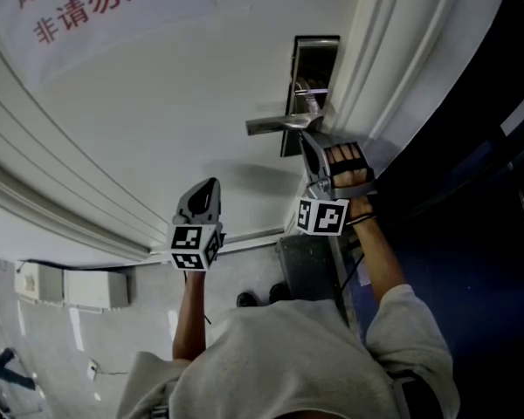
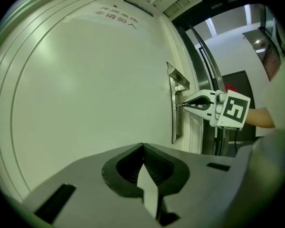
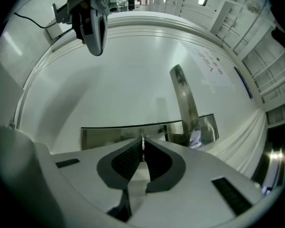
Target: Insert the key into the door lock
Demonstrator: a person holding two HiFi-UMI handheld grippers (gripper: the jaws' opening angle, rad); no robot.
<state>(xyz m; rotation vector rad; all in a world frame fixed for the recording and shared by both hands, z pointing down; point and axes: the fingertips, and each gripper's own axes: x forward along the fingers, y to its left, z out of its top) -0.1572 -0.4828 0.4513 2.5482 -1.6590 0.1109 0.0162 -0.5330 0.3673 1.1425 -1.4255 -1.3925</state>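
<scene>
the right gripper [image 2: 185, 106] was found with its jaws pressed together on the key [image 3: 142, 144], a thin metal blade pinched edge-on at the very tips. the key's long axis ran in line with the jaws, level and square to the face of the door [image 1: 157, 129]. the lock plate [image 3: 114, 134] lay directly ahead of the jaws, on the far side of the key and filling the view just beyond the tips. in the left gripper view the blade bridged the short gap between the right gripper's tips and the plate, below the lever handle [image 2: 178, 77]. its point met the plate, but no view showed whether it had entered the keyway or only rested against the metal. the left gripper [image 2: 142, 148] was well off to the left, facing bare door panel, its jaws closed together on nothing. it played no part, and the right hand was plainly the nearer. in this inspector's judgement the coming move depended on one thing: a straight push along the key's own axis into the plate. any tilt or roll of the blade against the slot could make it jam or skate across the metal.
</scene>
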